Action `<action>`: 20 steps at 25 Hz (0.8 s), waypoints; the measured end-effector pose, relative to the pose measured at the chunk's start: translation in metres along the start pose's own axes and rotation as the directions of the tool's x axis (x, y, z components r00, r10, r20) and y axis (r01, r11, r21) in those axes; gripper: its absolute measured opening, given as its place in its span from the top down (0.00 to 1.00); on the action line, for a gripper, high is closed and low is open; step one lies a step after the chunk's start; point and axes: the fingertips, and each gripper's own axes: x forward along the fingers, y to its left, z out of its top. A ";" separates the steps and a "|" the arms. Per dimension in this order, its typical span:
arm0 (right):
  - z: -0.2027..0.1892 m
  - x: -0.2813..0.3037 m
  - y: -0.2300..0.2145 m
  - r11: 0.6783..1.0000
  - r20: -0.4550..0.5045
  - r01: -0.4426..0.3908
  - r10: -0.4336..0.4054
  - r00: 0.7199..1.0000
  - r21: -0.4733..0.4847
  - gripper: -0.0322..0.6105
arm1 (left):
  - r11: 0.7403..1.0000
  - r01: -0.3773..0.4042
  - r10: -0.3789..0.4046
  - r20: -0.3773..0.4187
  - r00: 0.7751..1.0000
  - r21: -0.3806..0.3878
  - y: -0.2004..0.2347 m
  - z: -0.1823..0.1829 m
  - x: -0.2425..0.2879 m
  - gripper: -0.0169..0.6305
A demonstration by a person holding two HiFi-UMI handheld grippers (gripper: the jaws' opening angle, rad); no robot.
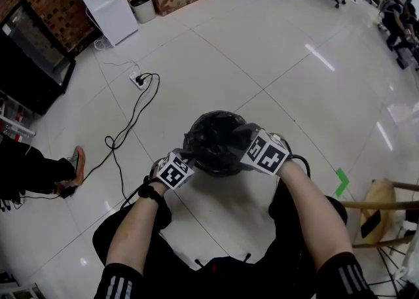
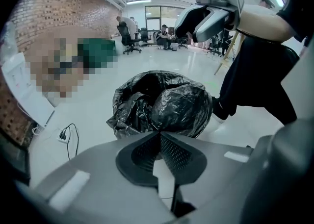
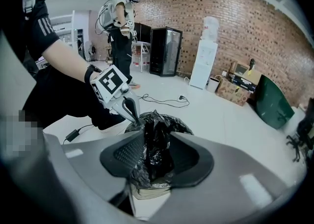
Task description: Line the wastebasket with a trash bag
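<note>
The white tiled floor (image 1: 275, 62) carries the work; there is no raised surface here. The wastebasket stands on it at the middle of the head view, just in front of the person's knees. It is almost wholly hidden under black film. A pale strip below the film in the right gripper view (image 3: 147, 192) may be its wall, though I cannot be sure.

The trash bag (image 1: 216, 140) is already in the basket and spread over its mouth, so the main step looks done. It is not tidy, though. The film stands up in puffed, crumpled folds around the rim instead of lying flat down the outside, and a dark hollow shows in the middle. What is left, by my reading, is to draw the edge down around the rim and press the trapped air out.

The basket stands upright with its long axis vertical. Its mouth, and the bag's opening, point straight up towards the head camera.

The right tool (image 3: 157, 134) works at the bag's 3 to 4 o'clock edge. Its jaws stand about half apart and are clamped on a thick bunch of film that fills the gap between the pads. The left tool (image 2: 158, 135) is at the 8 o'clock edge. Its jaws are drawn fully together at the tips, right on the bag's margin, and seem to nip a thin fold of film.
</note>
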 end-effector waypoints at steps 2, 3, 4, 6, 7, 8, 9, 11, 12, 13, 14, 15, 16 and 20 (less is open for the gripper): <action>-0.001 0.000 -0.002 1.000 0.000 0.001 -0.001 1.000 0.001 0.68 | 1.000 0.007 -0.006 -0.021 1.000 0.017 -0.004 -0.004 -0.001 0.97; -0.001 -0.001 -0.002 1.000 0.002 0.001 -0.001 1.000 0.004 0.68 | 0.999 0.016 -0.015 -0.039 0.999 0.029 -0.008 -0.008 -0.003 0.97; -0.001 -0.002 -0.002 1.000 0.004 0.002 -0.002 1.000 0.006 0.68 | 0.999 0.028 -0.026 -0.055 0.998 0.040 -0.013 -0.012 -0.005 0.97; -0.003 -0.004 -0.001 1.000 -0.001 0.002 -0.002 1.000 0.006 0.68 | 0.997 0.051 -0.046 -0.079 0.996 0.055 -0.023 -0.020 -0.007 0.97; -0.005 -0.004 0.000 1.000 -0.008 0.001 -0.001 1.000 0.003 0.68 | 0.996 0.060 -0.055 -0.087 0.995 0.061 -0.028 -0.023 -0.007 0.97; -0.007 -0.004 0.000 1.000 -0.017 -0.001 0.001 1.000 0.003 0.68 | 0.995 0.070 -0.064 -0.095 0.993 0.065 -0.034 -0.027 -0.006 0.97; -0.010 -0.003 0.002 1.000 -0.027 -0.006 0.006 1.000 0.008 0.68 | 0.994 0.079 -0.072 -0.104 0.992 0.070 -0.040 -0.030 -0.003 0.97; -0.016 0.000 0.004 0.999 -0.047 -0.021 0.023 0.999 0.027 0.68 | 0.992 0.094 -0.083 -0.126 0.989 0.086 -0.049 -0.037 0.004 0.97; -0.021 0.002 0.005 0.999 -0.061 -0.030 0.032 0.998 0.037 0.68 | 0.991 0.096 -0.083 -0.135 0.987 0.096 -0.053 -0.039 0.008 0.97; -0.027 0.005 0.005 0.998 -0.079 -0.039 0.042 0.996 0.048 0.68 | 0.990 0.095 -0.080 -0.141 0.987 0.104 -0.054 -0.039 0.013 0.97; -0.034 0.007 0.006 0.997 -0.099 -0.047 0.053 0.994 0.059 0.68 | 0.990 0.093 -0.077 -0.141 0.987 0.108 -0.055 -0.038 0.017 0.97; -0.043 0.009 0.007 0.996 -0.122 -0.057 0.066 0.990 0.072 0.68 | 0.990 0.090 -0.075 -0.136 0.988 0.106 -0.056 -0.037 0.020 0.97; -0.053 0.011 0.008 0.994 -0.147 -0.070 0.082 0.986 0.087 0.68 | 0.991 0.088 -0.074 -0.129 0.989 0.103 -0.056 -0.035 0.023 0.97; -0.090 0.014 0.012 0.984 -0.237 -0.118 0.146 0.960 0.132 0.67 | 0.989 0.097 -0.083 -0.121 0.989 0.108 -0.054 -0.032 0.028 0.93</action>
